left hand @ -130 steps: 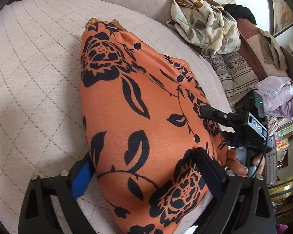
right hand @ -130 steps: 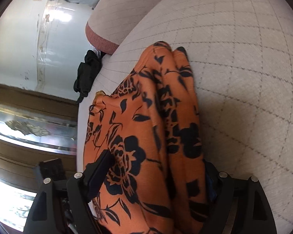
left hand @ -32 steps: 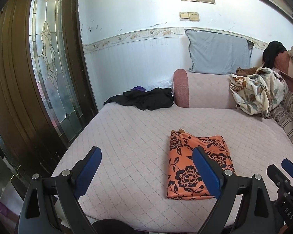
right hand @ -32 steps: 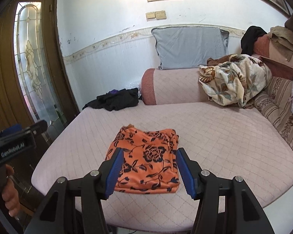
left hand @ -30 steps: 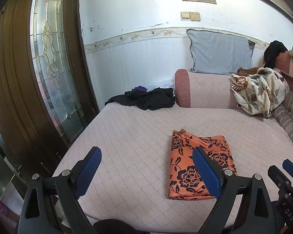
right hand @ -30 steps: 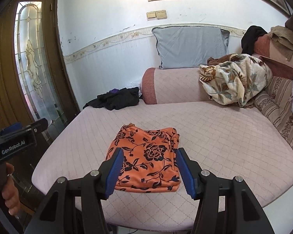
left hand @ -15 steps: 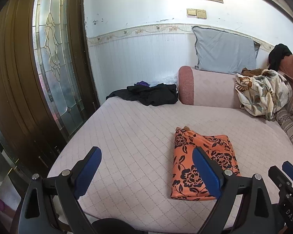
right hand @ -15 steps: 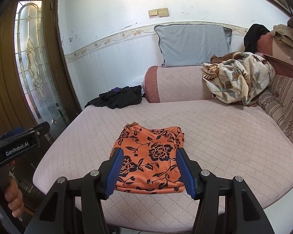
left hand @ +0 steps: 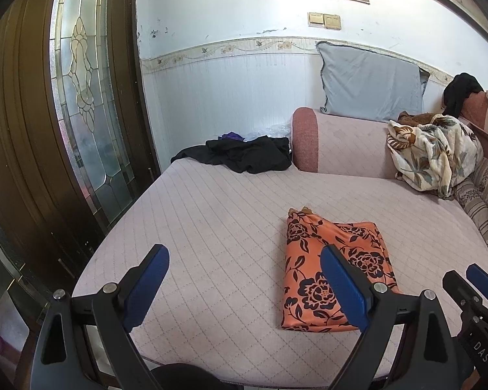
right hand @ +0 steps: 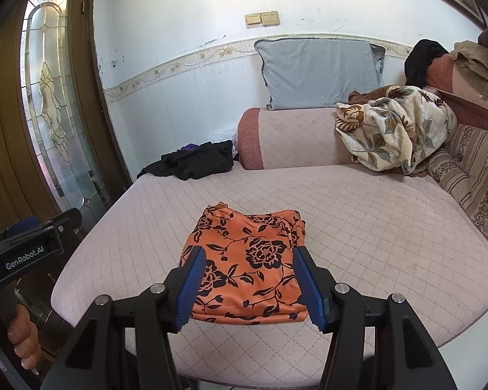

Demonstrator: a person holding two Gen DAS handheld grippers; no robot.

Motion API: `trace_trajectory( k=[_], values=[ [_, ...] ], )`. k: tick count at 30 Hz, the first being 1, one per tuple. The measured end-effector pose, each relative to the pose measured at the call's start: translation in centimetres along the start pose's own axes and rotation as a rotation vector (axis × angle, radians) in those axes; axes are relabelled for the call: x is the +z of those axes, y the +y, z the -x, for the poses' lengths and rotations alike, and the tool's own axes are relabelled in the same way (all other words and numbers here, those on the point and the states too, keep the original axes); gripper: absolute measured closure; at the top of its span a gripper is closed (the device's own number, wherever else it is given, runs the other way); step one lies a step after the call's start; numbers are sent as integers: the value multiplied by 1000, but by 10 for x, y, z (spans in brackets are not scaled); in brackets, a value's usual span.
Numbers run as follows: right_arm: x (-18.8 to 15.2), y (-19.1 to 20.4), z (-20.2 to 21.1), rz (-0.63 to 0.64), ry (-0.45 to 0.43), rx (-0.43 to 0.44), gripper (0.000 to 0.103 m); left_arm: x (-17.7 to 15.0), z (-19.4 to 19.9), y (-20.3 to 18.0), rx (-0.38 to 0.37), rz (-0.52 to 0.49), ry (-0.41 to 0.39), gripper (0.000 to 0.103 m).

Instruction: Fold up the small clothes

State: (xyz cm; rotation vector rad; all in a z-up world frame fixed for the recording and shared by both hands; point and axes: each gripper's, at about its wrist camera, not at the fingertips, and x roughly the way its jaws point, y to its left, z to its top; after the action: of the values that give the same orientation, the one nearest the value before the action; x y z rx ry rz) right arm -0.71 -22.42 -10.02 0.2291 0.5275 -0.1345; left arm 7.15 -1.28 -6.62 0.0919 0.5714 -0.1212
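An orange garment with a black flower print (left hand: 333,268) lies folded into a flat rectangle on the pale quilted sofa seat (left hand: 218,221). It also shows in the right wrist view (right hand: 249,261), near the seat's front edge. My left gripper (left hand: 244,284) is open and empty, held back from the seat, with the garment to its right. My right gripper (right hand: 249,279) is open and empty, held back in front of the garment and apart from it.
A black garment (left hand: 244,154) lies crumpled at the seat's far left corner. A floral blanket (right hand: 397,130) is heaped at the back right on a striped cushion (right hand: 471,175). A grey pillow (right hand: 318,68) leans on the wall. A glass-panelled wooden door (left hand: 81,97) stands left.
Both grippers have let go of the orange garment and pulled far back from it. Over the last second both views have drifted slightly; the garment lies still.
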Motion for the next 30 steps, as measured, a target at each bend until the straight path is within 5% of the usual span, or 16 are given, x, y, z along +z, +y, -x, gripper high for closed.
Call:
trace_trajectory(
  k=[30],
  values=[
    [7, 17, 20, 7, -42, -12, 43, -4, 20, 18, -21, 29, -33, 9]
  ],
)
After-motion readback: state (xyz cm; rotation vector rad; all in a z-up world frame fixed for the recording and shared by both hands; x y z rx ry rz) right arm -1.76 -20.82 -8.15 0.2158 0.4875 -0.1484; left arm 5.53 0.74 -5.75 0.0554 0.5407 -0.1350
